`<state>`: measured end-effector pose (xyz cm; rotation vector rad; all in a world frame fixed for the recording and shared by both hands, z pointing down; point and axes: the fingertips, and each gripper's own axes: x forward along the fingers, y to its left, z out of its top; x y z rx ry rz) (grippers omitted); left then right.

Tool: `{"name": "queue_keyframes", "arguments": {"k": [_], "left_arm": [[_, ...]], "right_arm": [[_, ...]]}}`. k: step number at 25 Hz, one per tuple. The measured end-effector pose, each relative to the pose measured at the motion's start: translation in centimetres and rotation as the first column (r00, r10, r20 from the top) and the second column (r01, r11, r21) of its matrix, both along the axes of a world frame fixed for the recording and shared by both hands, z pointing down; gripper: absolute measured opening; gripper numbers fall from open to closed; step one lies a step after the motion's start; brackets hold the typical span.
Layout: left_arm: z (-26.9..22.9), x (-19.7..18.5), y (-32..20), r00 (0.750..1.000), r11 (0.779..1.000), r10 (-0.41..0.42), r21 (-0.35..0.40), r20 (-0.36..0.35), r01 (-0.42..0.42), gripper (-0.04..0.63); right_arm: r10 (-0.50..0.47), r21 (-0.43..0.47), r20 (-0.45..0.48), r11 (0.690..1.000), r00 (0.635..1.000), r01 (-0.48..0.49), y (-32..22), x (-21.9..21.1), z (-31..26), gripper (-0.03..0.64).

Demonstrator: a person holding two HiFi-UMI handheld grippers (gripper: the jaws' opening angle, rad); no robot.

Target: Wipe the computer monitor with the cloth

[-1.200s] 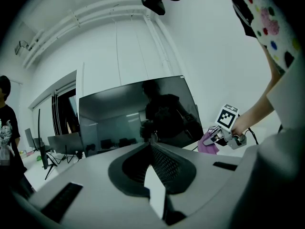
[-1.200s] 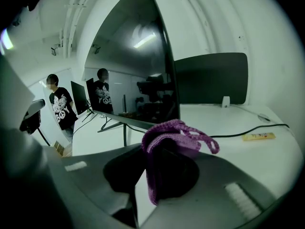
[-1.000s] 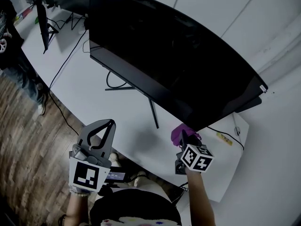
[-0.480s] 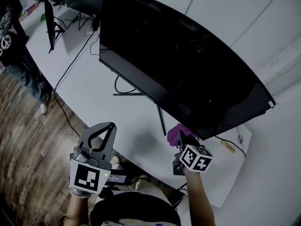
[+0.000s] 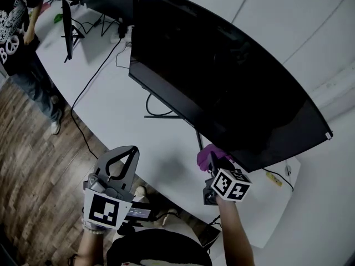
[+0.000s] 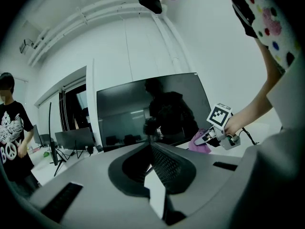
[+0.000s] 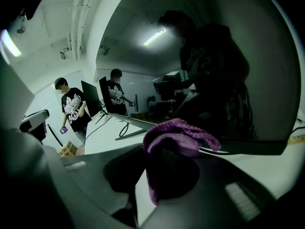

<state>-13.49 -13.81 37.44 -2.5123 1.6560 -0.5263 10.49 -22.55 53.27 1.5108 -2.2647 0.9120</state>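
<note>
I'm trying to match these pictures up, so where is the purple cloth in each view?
Head view: purple cloth lower centre, under the monitor bottom edge.
Left gripper view: cloth right of centre, before the monitor.
Right gripper view: cloth at centre, pinched in the right tongs; monitor fills the right.
Shared landmark: the big dark monitor.

We have the monitor (image 5: 222,87) standing on the table (image 5: 105,110). Our right tongs (image 5: 213,159) sit just before its lower edge, with the cloth (image 5: 205,155) between their jaws, near the screen. Our left tongs (image 5: 131,148) hang well to the left, at the table's near edge. A second monitor (image 5: 66,21) stands at the table's far left end, and a person (image 5: 19,37) stands on the floor (image 5: 39,165) beside it
</note>
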Motion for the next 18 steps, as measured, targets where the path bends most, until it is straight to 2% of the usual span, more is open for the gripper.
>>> {"name": "queue_keyframes", "arguments": {"k": [18], "left_arm": [[0.6, -7.2, -0.4, 0.999, 0.999, -0.042, -0.006, -0.023, 0.042, 0.005]], "right_arm": [[-0.133, 0.045, -0.07, 0.99, 0.989, 0.136, -3.8, -10.0, -1.8, 0.06]]}}
